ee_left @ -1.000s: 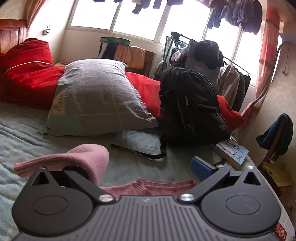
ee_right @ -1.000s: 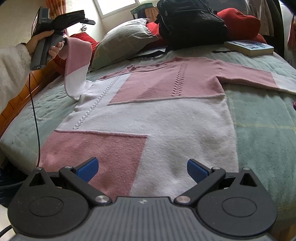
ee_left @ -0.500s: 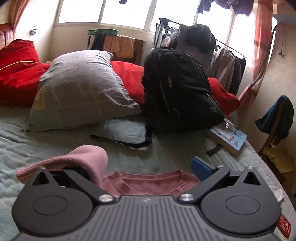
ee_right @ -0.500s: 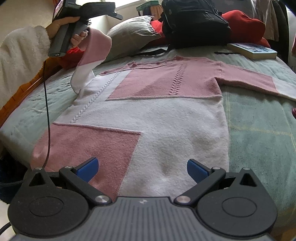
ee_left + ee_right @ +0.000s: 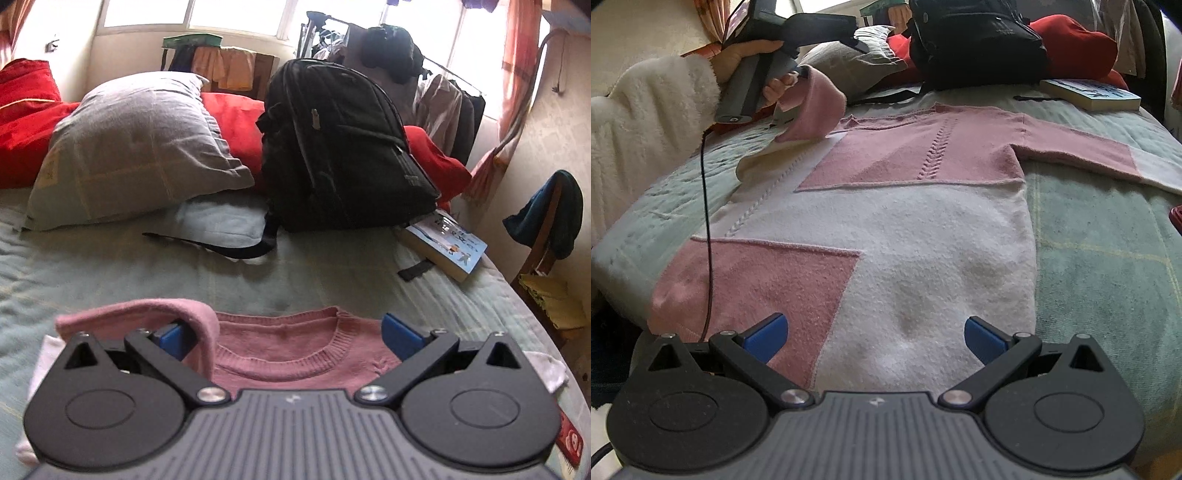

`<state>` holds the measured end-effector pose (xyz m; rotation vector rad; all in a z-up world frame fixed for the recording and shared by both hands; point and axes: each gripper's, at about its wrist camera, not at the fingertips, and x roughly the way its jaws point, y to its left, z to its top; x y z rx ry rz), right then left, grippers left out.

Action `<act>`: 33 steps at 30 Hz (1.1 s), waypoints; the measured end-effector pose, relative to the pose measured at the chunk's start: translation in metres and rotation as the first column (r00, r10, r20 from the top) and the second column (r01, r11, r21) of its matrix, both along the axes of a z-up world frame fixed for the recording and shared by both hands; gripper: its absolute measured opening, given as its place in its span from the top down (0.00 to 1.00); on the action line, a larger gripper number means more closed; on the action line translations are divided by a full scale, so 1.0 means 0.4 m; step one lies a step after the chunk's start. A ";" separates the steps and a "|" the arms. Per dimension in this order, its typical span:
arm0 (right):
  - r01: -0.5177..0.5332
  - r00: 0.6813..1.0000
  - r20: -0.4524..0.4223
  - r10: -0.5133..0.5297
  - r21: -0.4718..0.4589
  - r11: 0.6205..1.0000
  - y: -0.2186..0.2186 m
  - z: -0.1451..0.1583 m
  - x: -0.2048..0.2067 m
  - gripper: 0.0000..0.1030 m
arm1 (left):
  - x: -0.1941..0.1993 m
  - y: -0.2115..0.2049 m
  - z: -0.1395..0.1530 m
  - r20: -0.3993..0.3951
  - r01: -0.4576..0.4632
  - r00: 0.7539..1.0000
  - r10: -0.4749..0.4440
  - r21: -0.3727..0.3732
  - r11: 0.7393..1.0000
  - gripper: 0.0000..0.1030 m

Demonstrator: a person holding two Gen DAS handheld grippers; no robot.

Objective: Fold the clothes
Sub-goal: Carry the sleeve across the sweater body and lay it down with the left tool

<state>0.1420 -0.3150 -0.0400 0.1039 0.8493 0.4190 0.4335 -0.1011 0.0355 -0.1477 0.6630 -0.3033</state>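
A: Step? Sweater (image 5: 923, 229) lies flat on the bed (image 5: 1108, 240), its left sleeve (image 5: 816, 107) lifted.
B: Sleeve fold-in. Left gripper (image 5: 282, 332) jaws spread, sleeve draped over one finger. Right gripper (image 5: 875, 338) wide apart, empty, above the hem. Next: lay sleeve across chest.

On the bed (image 5: 1108, 236) lies one pink-and-white sweater (image 5: 923, 229). One grey pillow (image 5: 136, 147), one black backpack (image 5: 343, 147) and one book (image 5: 443, 243) sit near the head, against red bedding (image 5: 26, 122). One chair (image 5: 546, 236) stands beside the bed. Two grippers show: the left gripper (image 5: 286, 332) and the right gripper (image 5: 875, 338).
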 end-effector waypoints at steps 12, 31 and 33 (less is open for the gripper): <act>0.009 0.999 -0.034 -0.010 -0.038 0.999 -0.005 -0.002 0.002 0.00 | -0.017 -0.144 -0.075 0.091 -0.003 0.996 -0.007 0.108 0.994 0.01; 0.041 0.996 -0.076 -0.045 -0.056 0.998 0.010 -0.016 0.003 0.00 | -0.066 -0.273 -0.157 0.045 0.189 0.980 -0.196 0.124 0.974 0.01; 0.049 0.996 -0.076 -0.053 -0.053 0.997 0.007 -0.015 0.002 0.00 | -0.086 -0.290 -0.161 0.037 0.241 0.968 -0.250 0.162 0.957 0.01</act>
